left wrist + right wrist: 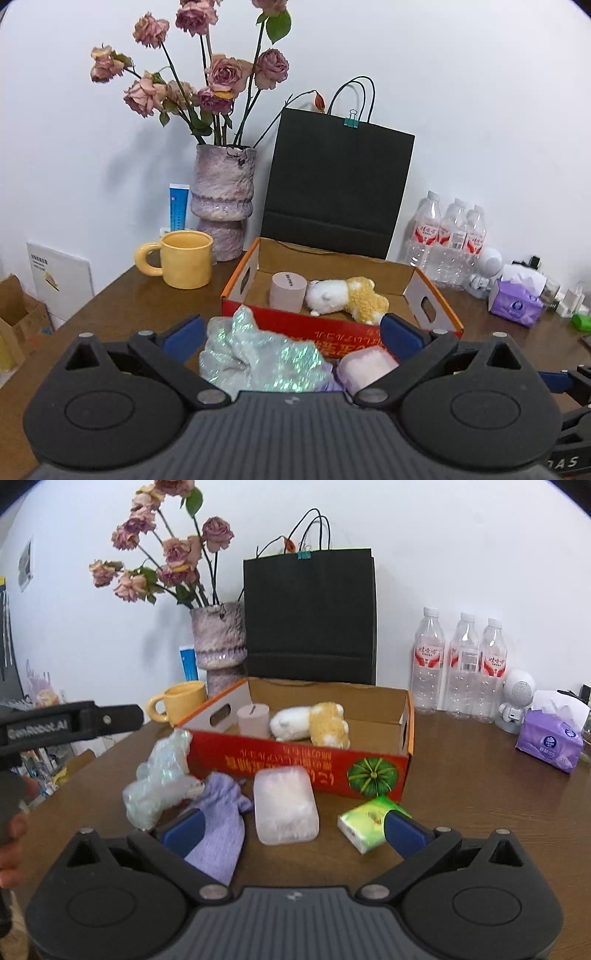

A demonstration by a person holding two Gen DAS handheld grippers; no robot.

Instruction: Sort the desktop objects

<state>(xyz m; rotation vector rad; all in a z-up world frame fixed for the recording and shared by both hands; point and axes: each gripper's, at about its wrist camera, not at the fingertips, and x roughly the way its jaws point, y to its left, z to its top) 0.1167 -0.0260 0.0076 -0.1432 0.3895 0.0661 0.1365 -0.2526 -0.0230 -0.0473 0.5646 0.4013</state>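
Your right gripper [293, 829] holds its fingers spread and empty around the clear plastic case [285, 805] on the tabletop [480, 794] (long axis toward the cardboard box [295, 764]), while your left gripper [291, 332], equally spread, faces the iridescent bag [255, 354]

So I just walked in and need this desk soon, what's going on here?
A person is sorting desk clutter into the cardboard box with two handheld grippers. The left gripper and right gripper are both open and hold nothing. A plush toy and a pinkish cylinder already lie in the box. In front of it on the table wait an iridescent bag, a purple pouch, a clear plastic case and a green tissue pack.
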